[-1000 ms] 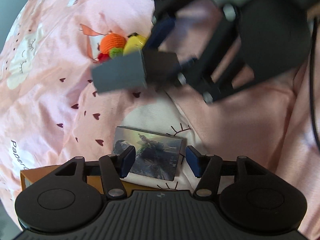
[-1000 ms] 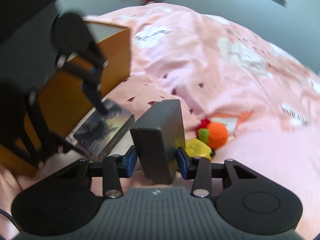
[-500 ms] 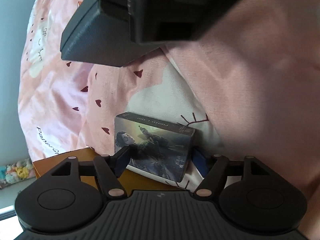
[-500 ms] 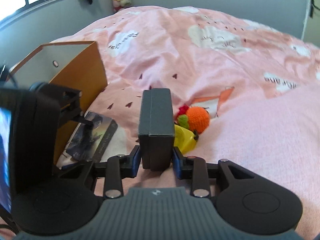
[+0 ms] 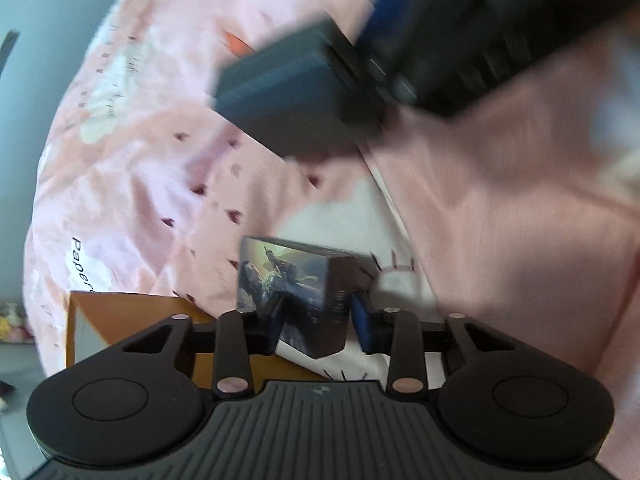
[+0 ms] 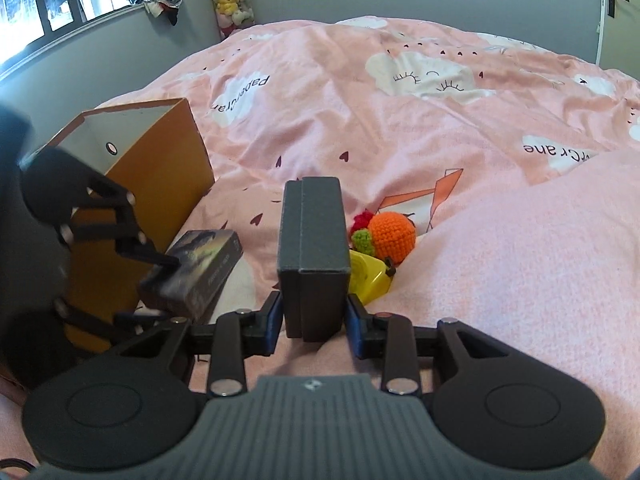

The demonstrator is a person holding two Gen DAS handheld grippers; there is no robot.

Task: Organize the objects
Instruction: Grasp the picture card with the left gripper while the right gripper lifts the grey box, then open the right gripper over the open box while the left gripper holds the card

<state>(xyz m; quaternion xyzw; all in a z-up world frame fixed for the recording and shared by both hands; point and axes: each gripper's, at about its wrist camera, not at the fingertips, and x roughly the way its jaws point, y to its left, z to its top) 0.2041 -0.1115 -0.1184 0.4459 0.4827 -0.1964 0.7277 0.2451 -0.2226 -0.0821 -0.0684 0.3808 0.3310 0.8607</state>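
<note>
Since the frame one second ago, the picture box [image 5: 294,300] has come up from lying flat on the pink bedspread [image 6: 400,120] and now stands tilted on its edge between the fingers of your left gripper [image 5: 316,322]. The jaws of this gripper are closing; the left pad touches the printed face, while a narrow gap shows at the blue right pad, so the box is not yet pinched. This gripper points steeply downward.

Your right gripper [image 6: 312,318] points down at a gentler angle and is clamped on the dark grey box [image 6: 312,256], which stands upright between its blue pads, above the bedspread.

The orange carton [image 6: 132,184] stands open just beside the picture box, at its left in the right wrist view. Only one white inner wall with a small round hole is visible; I cannot tell if something lies inside.

Behind the grey box, a crocheted orange toy [image 6: 392,236] and a yellow object [image 6: 368,278] are partly hidden. In the left wrist view the right gripper and its box are blurred.
</note>
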